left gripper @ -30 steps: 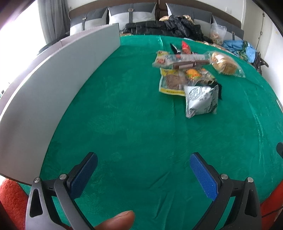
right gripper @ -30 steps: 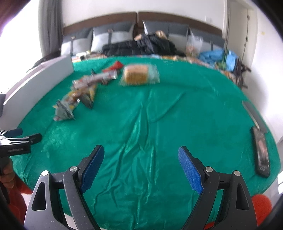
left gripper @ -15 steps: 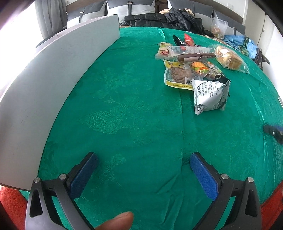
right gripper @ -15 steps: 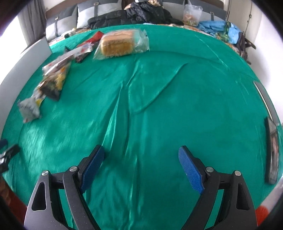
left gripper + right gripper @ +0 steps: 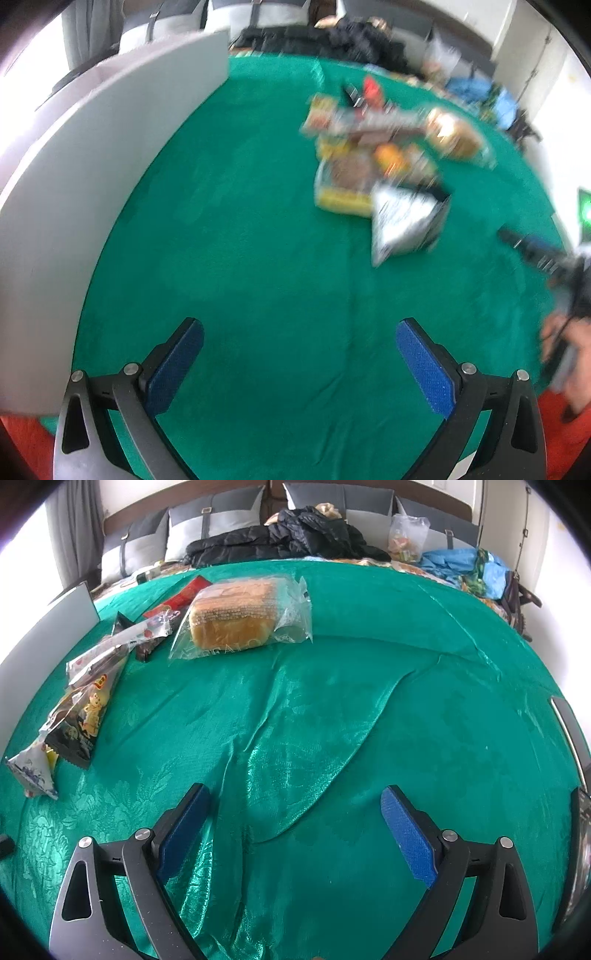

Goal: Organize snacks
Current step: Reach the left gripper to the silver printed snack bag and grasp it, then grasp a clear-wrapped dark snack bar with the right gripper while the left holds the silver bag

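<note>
Snack packets (image 5: pixel 92 686) and a clear-bagged loaf of bread (image 5: pixel 236 618) lie on the green cloth-covered table (image 5: pixel 369 701); both tools, left (image 5: pixel 299 363) and right (image 5: pixel 295 830), gape empty, the right having just widened.

Emerald-green cloth (image 5: pixel 424 686) with a glossy woven leaf pattern; golden-brown bread loaf (image 5: pixel 236 616) in a clear wrapper at 11 o'clock; red packet (image 5: pixel 186 592); black-and-yellow snack bag (image 5: pixel 83 720); white pouch (image 5: pixel 31 773) with blue print at 9 o'clock; plain grey board (image 5: pixel 81 177); blue textured pads (image 5: pixel 408 836).
</note>
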Action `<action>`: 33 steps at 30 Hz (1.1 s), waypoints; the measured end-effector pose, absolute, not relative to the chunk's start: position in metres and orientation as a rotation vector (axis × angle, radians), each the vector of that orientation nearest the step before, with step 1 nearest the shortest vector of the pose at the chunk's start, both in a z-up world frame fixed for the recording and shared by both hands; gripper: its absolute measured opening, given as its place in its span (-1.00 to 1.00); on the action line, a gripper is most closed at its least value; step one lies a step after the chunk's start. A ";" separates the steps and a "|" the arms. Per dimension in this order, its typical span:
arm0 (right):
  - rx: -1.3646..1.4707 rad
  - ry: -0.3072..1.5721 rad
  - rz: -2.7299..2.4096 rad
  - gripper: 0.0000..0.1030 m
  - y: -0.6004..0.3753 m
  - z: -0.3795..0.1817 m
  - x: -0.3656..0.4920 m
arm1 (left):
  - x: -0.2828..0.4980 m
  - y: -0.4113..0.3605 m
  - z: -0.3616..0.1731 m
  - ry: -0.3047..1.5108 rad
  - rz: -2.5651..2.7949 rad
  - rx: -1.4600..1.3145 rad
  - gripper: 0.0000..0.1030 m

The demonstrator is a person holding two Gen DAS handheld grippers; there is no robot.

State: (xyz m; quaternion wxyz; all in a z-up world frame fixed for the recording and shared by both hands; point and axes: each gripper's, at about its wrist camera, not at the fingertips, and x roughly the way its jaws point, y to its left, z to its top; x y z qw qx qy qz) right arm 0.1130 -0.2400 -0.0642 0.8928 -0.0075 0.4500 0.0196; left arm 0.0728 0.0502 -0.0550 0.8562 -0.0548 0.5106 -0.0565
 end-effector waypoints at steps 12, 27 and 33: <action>-0.015 0.932 0.040 0.86 -0.240 -0.064 0.114 | 0.139 -0.029 -0.046 1.044 -0.229 0.077 0.62; -0.008 0.940 0.039 0.86 -0.245 -0.063 0.116 | 0.078 0.060 -0.039 0.967 -0.129 -0.164 -0.38; 0.200 1.054 0.230 0.78 -0.207 -0.032 0.144 | 0.070 0.078 -0.040 0.933 -0.139 -0.230 -0.38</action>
